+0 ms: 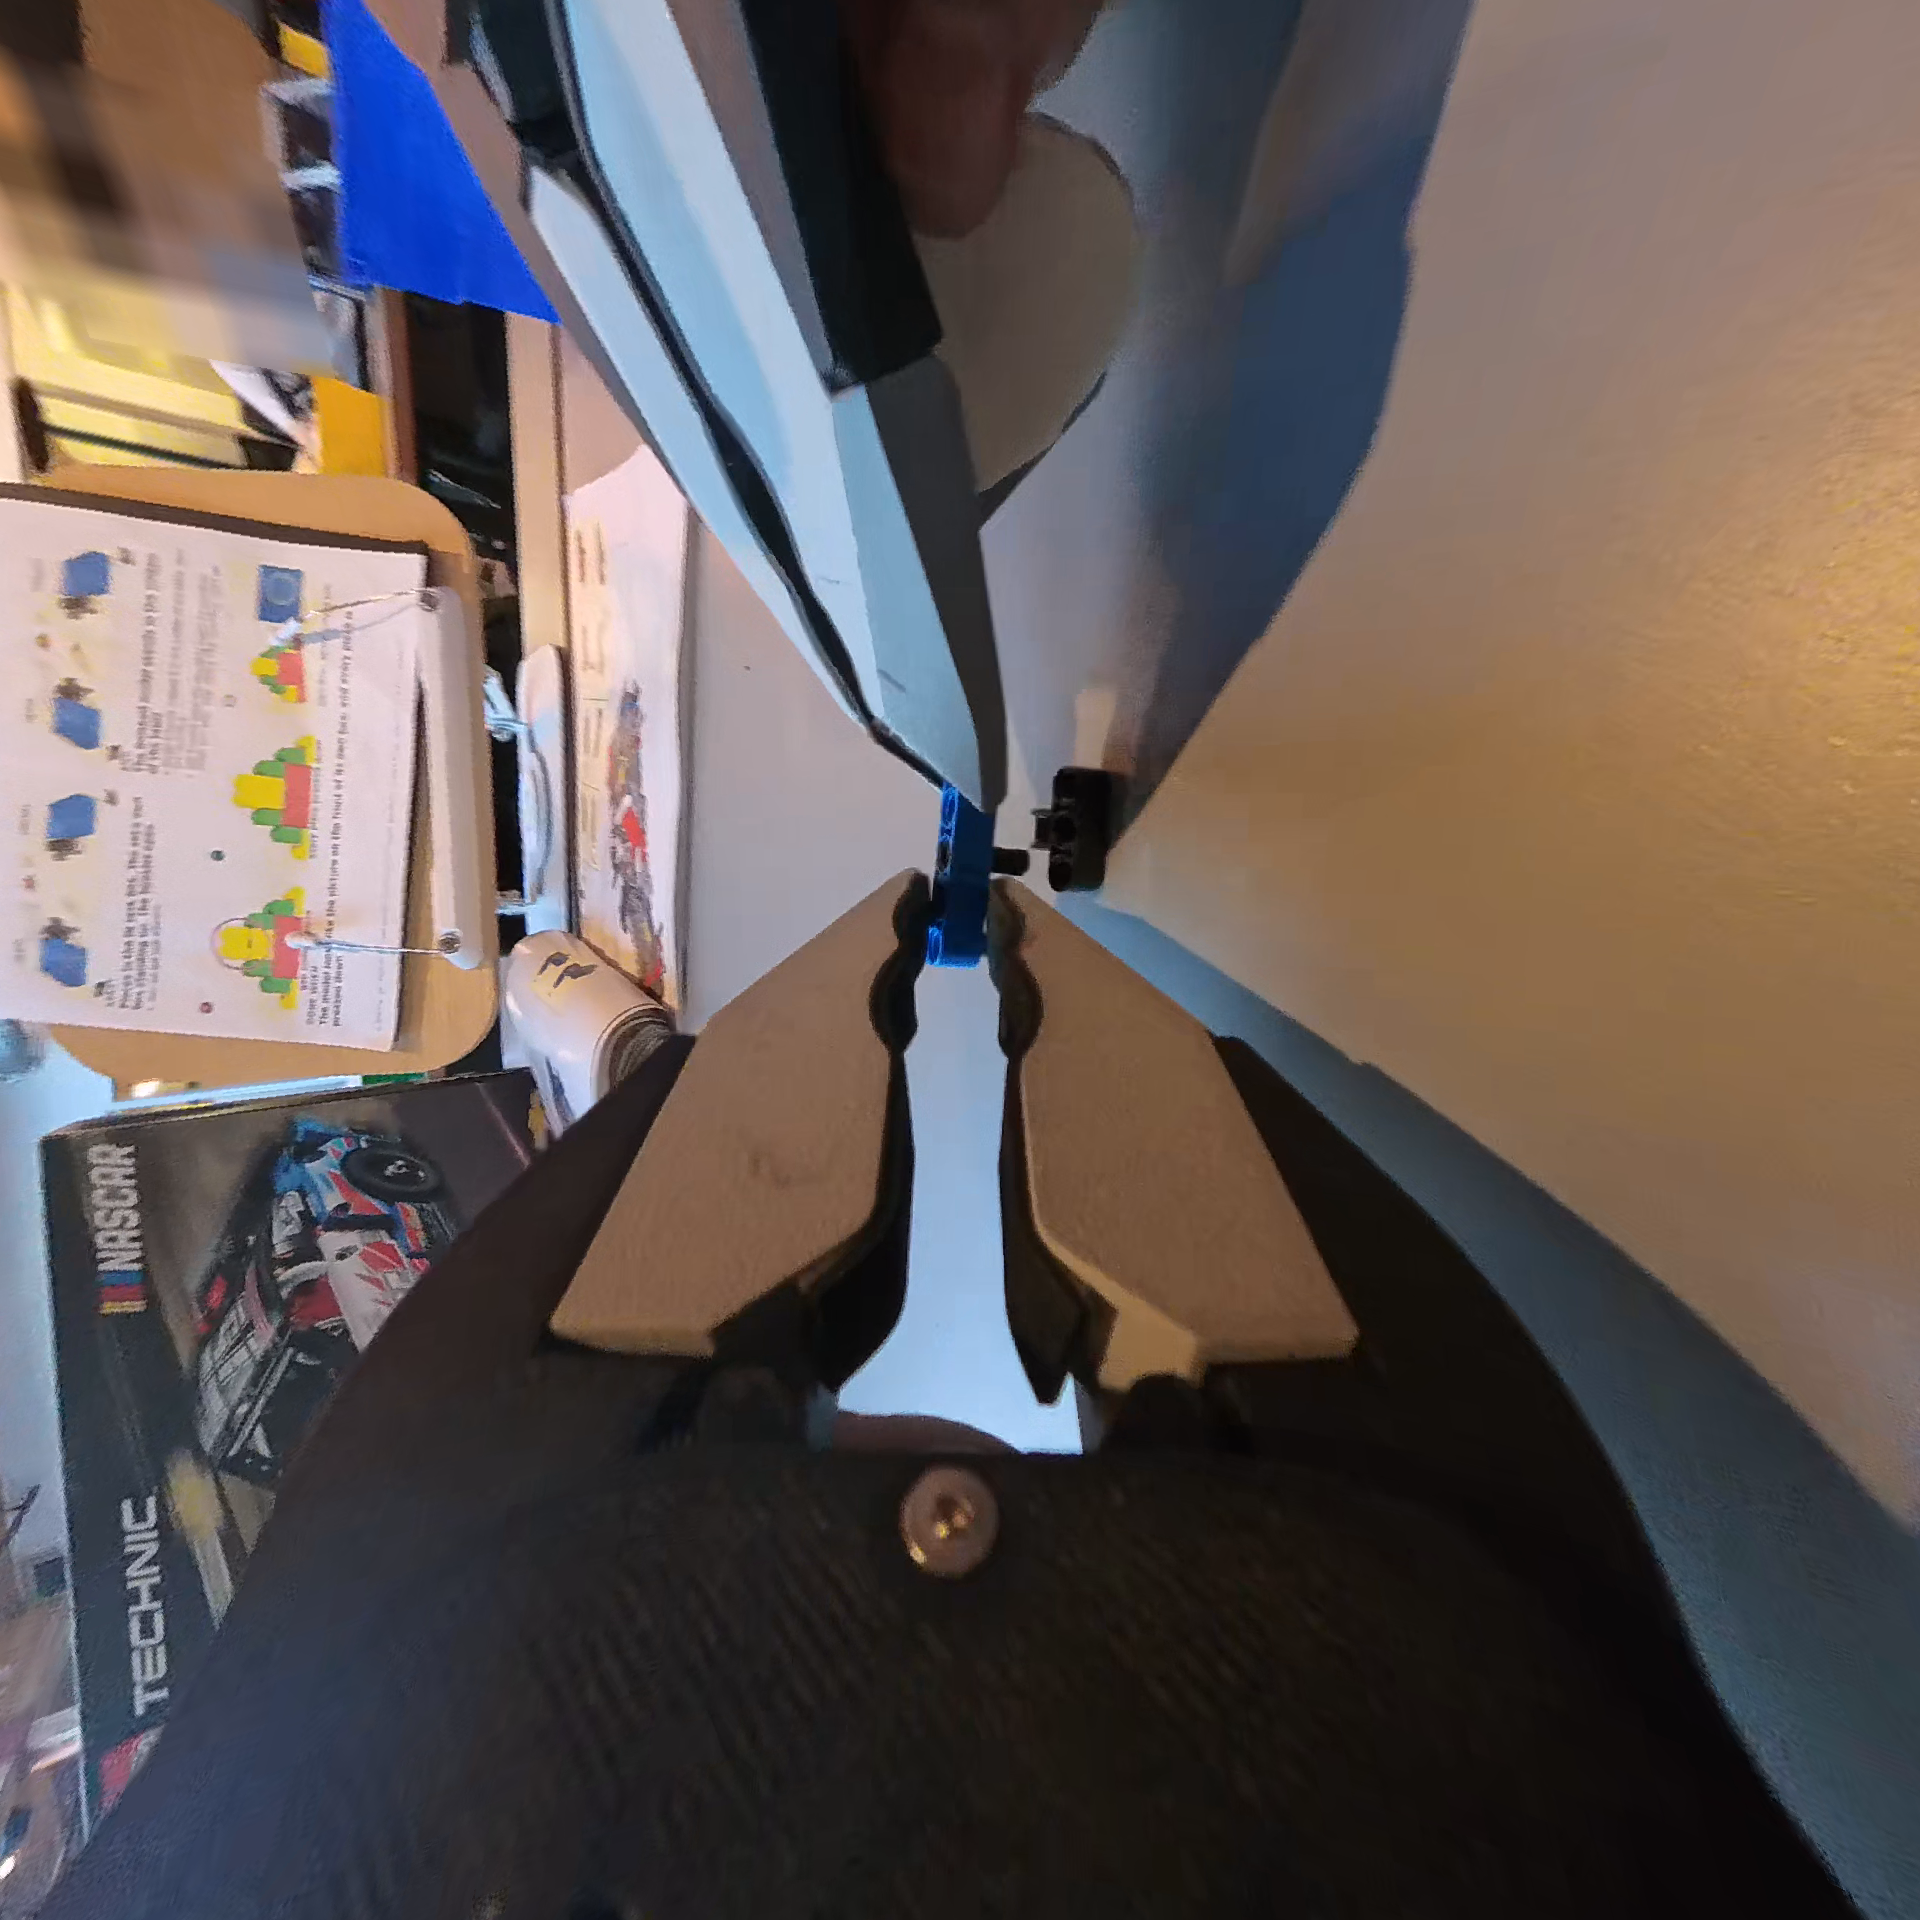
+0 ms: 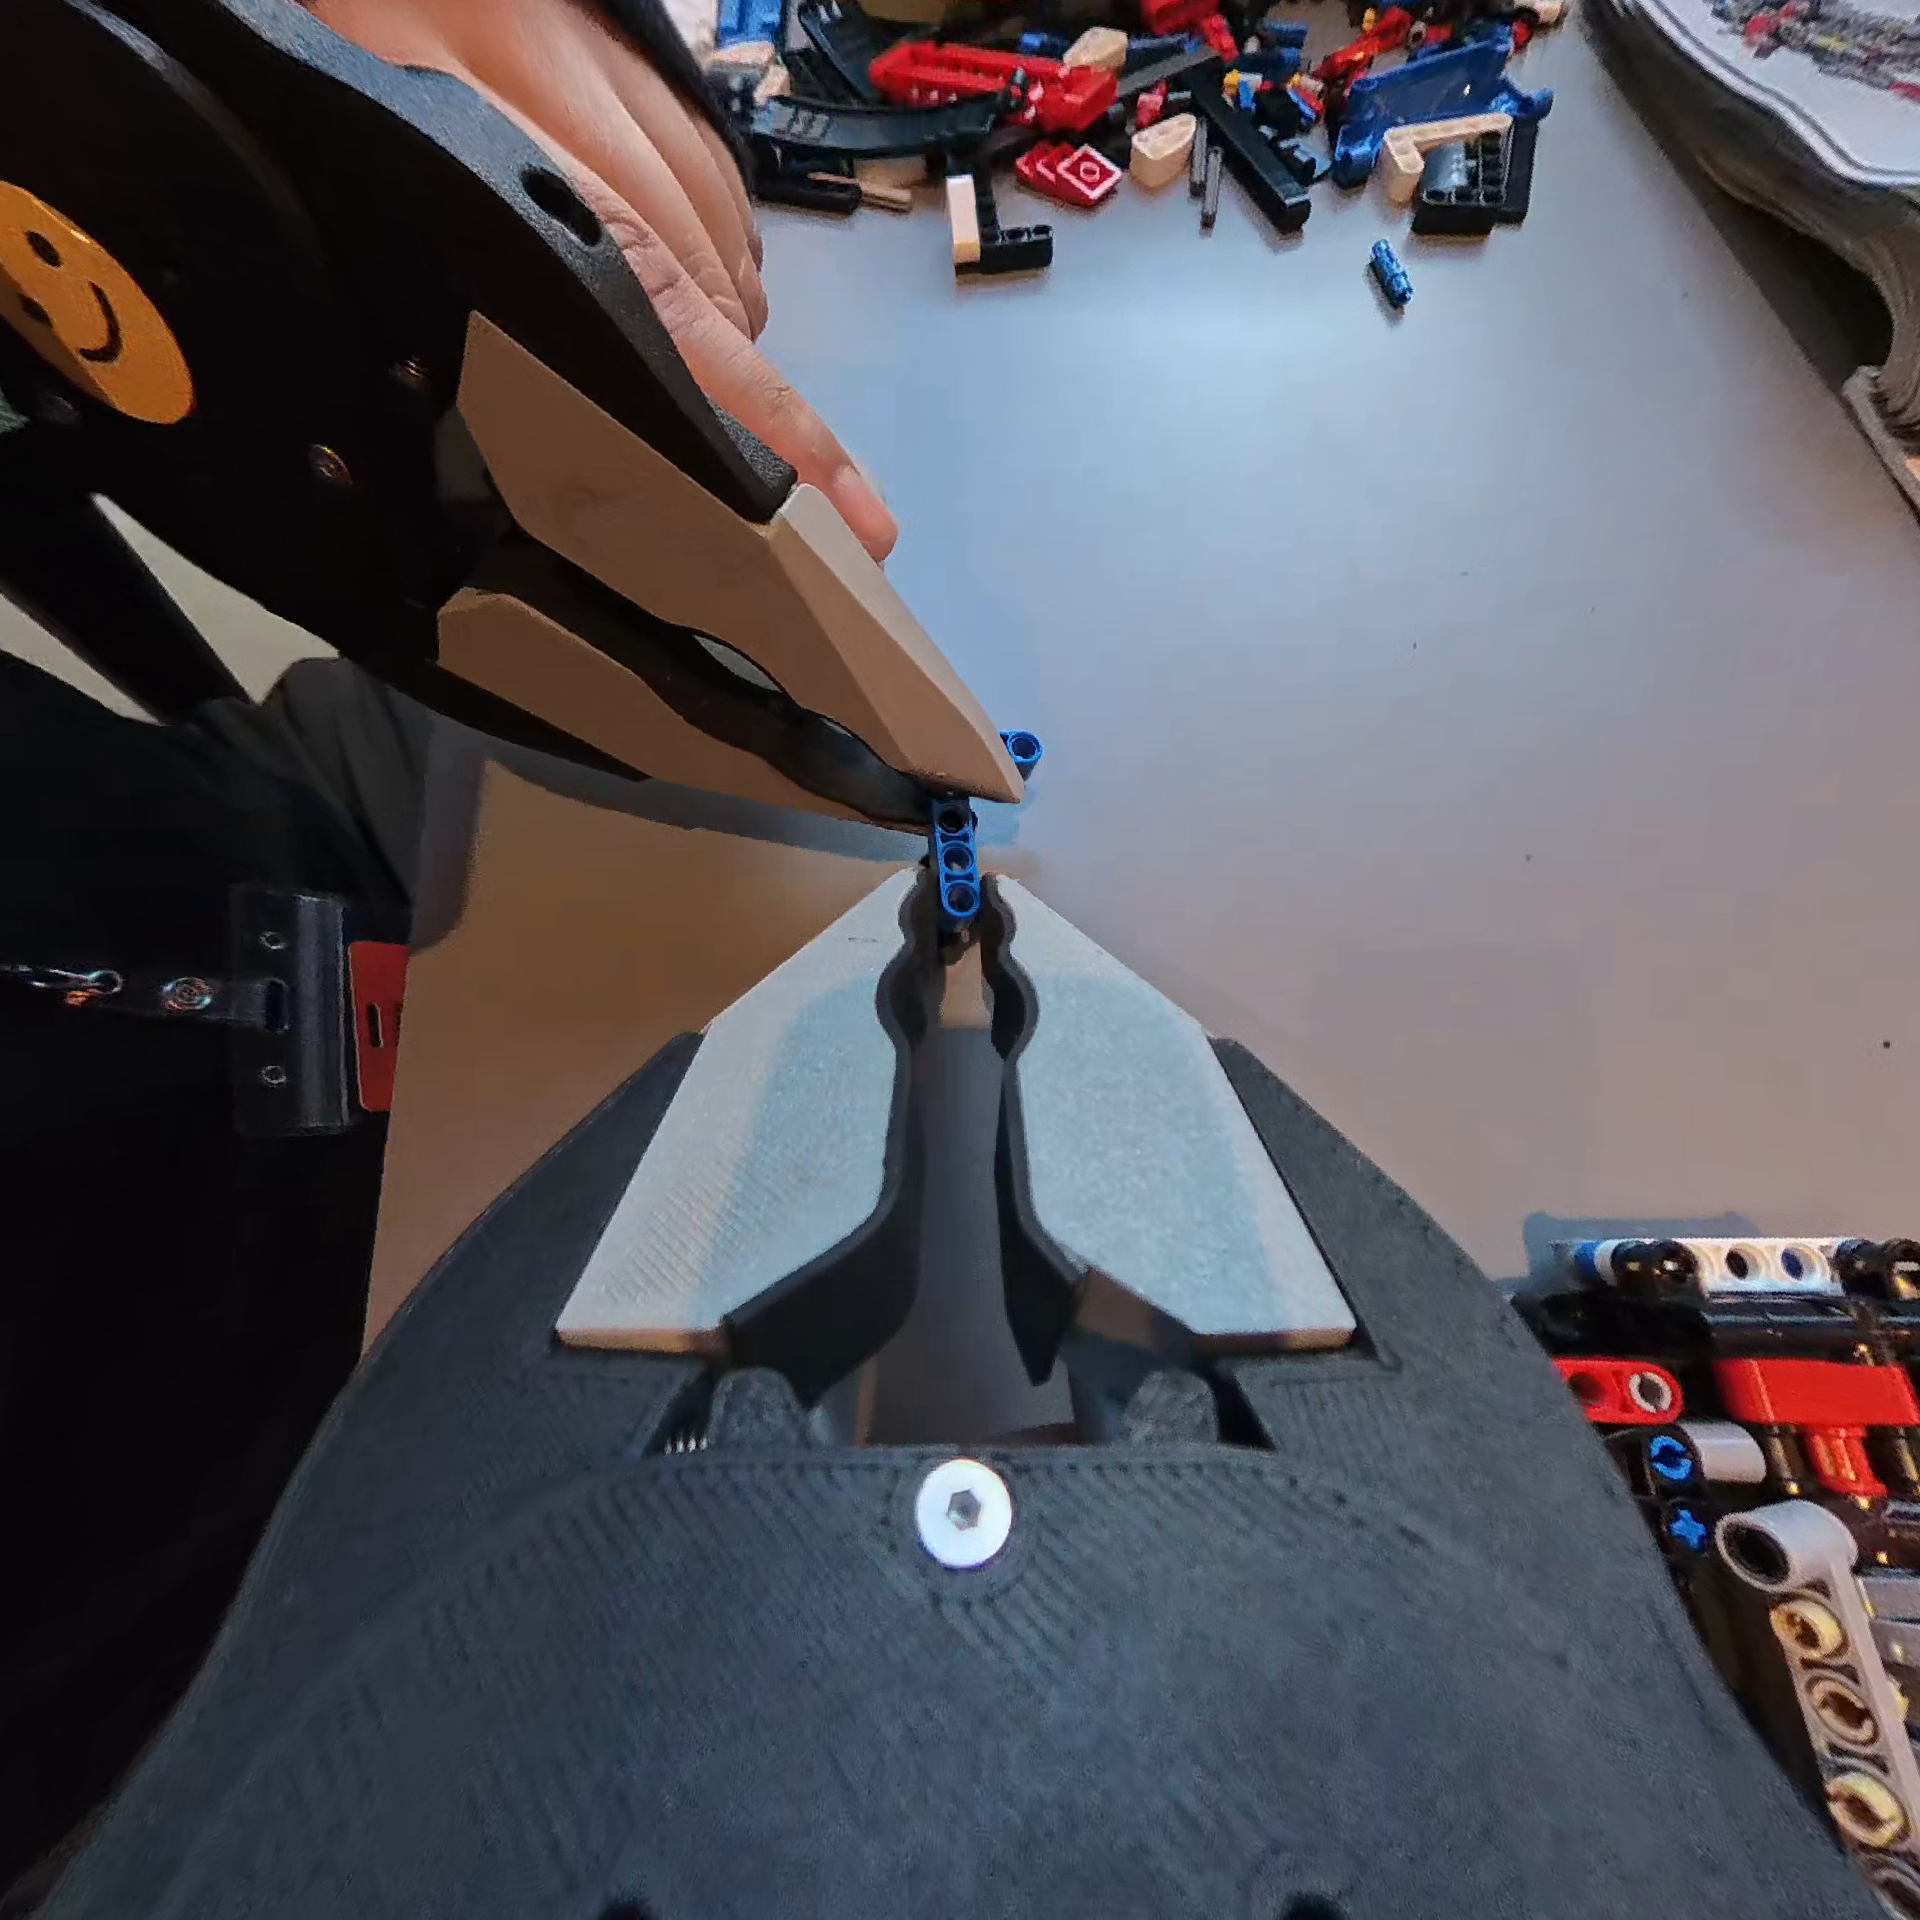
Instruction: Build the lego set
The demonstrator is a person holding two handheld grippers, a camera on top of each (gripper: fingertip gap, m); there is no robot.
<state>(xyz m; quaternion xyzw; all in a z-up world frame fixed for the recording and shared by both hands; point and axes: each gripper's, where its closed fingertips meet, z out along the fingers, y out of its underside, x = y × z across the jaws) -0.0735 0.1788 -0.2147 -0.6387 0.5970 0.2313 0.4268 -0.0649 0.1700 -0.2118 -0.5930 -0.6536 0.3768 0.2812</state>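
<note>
Blue beam (image 2: 955, 871) held above table (image 2: 1351, 675), pinched by both grippers. Right gripper (image 2: 957, 891) jaws nearly closed on its lower end; left gripper (image 2: 971, 795) clamps upper end. Black pin (image 1: 1010, 858) projects from beam. Loose parts pile (image 2: 1143, 114) far across table; partial build (image 2: 1766, 1455) near right.

Pale grey, smooth desk (image 2: 1351, 623) spreads wide here. In the left wrist view, out past the desk's edge, a light wooden book stand with rounded corners (image 1: 457, 582) props up a printed white sheet (image 1: 208, 779) under two thin wire arms. Beyond that, a bright blue flat panel (image 1: 416, 187) and a small yellow box (image 1: 348, 421), both blurred. At the desk's left edge in the right wrist view, a black strap with a red tag (image 2: 312, 1018) against dark clothing (image 2: 156, 1247).
</note>
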